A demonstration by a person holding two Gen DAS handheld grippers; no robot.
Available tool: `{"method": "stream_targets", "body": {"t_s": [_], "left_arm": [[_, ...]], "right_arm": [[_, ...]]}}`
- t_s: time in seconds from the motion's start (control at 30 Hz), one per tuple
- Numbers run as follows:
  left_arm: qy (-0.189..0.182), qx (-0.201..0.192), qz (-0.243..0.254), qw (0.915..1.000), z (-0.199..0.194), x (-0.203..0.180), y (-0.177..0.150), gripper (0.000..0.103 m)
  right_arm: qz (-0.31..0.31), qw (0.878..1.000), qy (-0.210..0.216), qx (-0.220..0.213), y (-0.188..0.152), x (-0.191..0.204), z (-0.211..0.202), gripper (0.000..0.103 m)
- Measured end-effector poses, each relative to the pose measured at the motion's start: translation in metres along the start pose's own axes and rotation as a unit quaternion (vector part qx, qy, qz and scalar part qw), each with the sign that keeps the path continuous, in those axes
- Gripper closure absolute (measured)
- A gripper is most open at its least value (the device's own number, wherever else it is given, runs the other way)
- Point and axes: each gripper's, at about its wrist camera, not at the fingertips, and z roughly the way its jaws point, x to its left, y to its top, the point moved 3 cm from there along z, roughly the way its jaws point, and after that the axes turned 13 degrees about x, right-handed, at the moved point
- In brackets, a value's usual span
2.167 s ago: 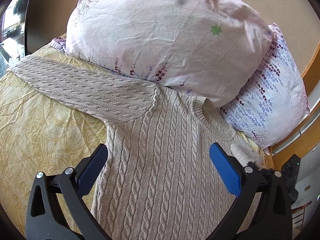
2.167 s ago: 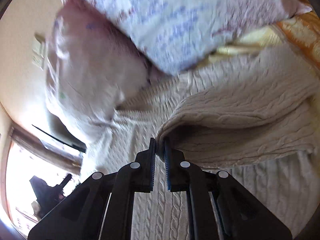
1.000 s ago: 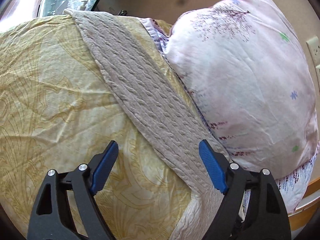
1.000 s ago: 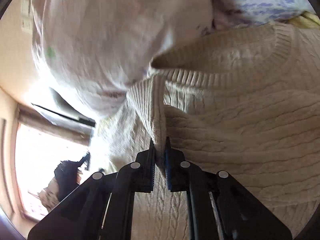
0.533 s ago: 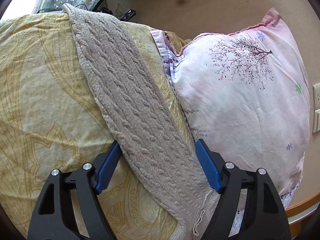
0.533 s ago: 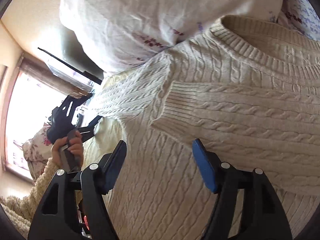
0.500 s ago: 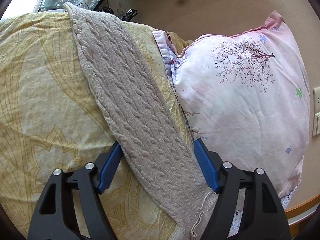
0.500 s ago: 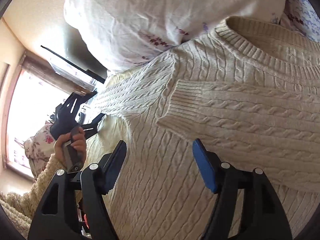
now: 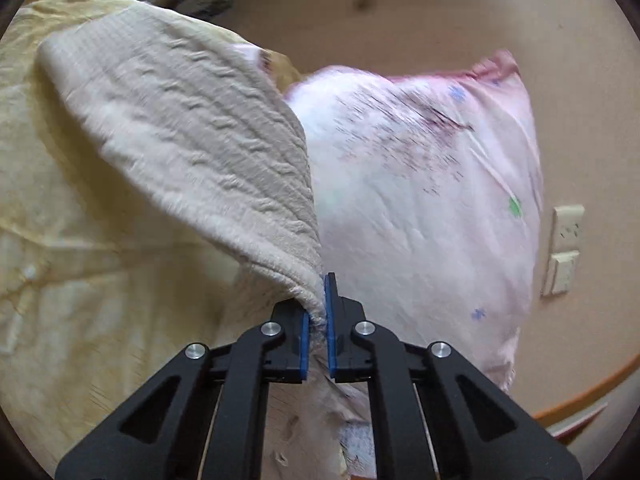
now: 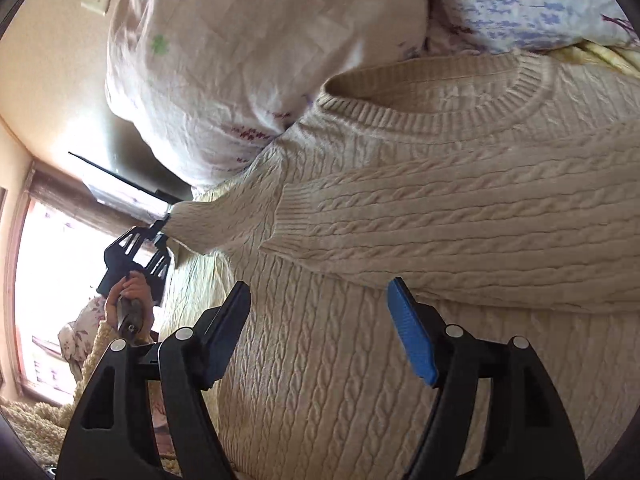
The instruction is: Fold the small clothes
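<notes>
- Left claw [image 9: 316, 316] is pinched tight on the sleeve [image 9: 208, 152] of the cable-knit sweater [image 10: 400, 360], lifting it up off the yellow bedspread [image 9: 72, 280]; the pink floral pillow [image 9: 420, 208] sits right ahead of it.
- Right claw [image 10: 320, 332] is wide open with nothing in it, hovering just over the sweater's body. The other sleeve [image 10: 460, 236] already lies folded across the chest just ahead of that claw, below the ribbed collar [image 10: 432, 116].
- So I'd say this is the second sleeve fold.
- Next move, my guess: carry the lifted sleeve inward over the chest, lay it flat on the first one, then let go without dragging the knit.
</notes>
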Motion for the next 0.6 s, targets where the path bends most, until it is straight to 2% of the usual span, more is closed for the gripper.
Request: {"method": "stream_targets", "body": {"t_s": [0.07, 0.13, 0.23, 0.33, 0.4, 0.47, 0.5, 0.57, 0.6], "left_arm": [[-0.045, 0.037, 0.034, 0.9977, 0.022, -0.032, -0.026, 0.097], [-0.078, 0.079, 0.063, 0.9918, 0.050, -0.058, -0.058, 0.097], [-0.097, 0.143, 0.086, 0.9812, 0.091, -0.075, -0.110, 0.097], [-0.047, 0.201, 0.101, 0.9732, 0.133, -0.062, -0.160, 0.096], [0.010, 0.237, 0.100, 0.9664, 0.158, -0.042, -0.184, 0.093], [0.066, 0.273, 0.095, 0.9551, 0.176, -0.019, -0.202, 0.088], [0.077, 0.285, 0.082, 0.9519, 0.179, -0.010, -0.207, 0.088], [0.071, 0.280, 0.054, 0.9558, 0.176, -0.001, -0.202, 0.082], [0.064, 0.270, 0.047, 0.9597, 0.171, -0.001, -0.196, 0.070]], "right_arm": [[0.018, 1.000, -0.001, -0.016, -0.001, -0.013, -0.011, 0.030], [0.035, 0.999, 0.000, -0.030, -0.002, -0.023, -0.017, 0.029], [0.054, 0.997, 0.001, -0.045, -0.007, -0.037, -0.028, 0.029], [0.071, 0.996, 0.001, -0.053, -0.012, -0.049, -0.035, 0.029], [0.079, 0.995, 0.002, -0.055, -0.013, -0.058, -0.040, 0.029], [0.087, 0.995, 0.002, -0.054, -0.016, -0.064, -0.045, 0.029], [0.090, 0.995, 0.002, -0.053, -0.017, -0.066, -0.045, 0.029], [0.090, 0.994, 0.000, -0.055, -0.017, -0.066, -0.043, 0.029], [0.089, 0.994, 0.000, -0.055, -0.016, -0.067, -0.043, 0.029]]}}
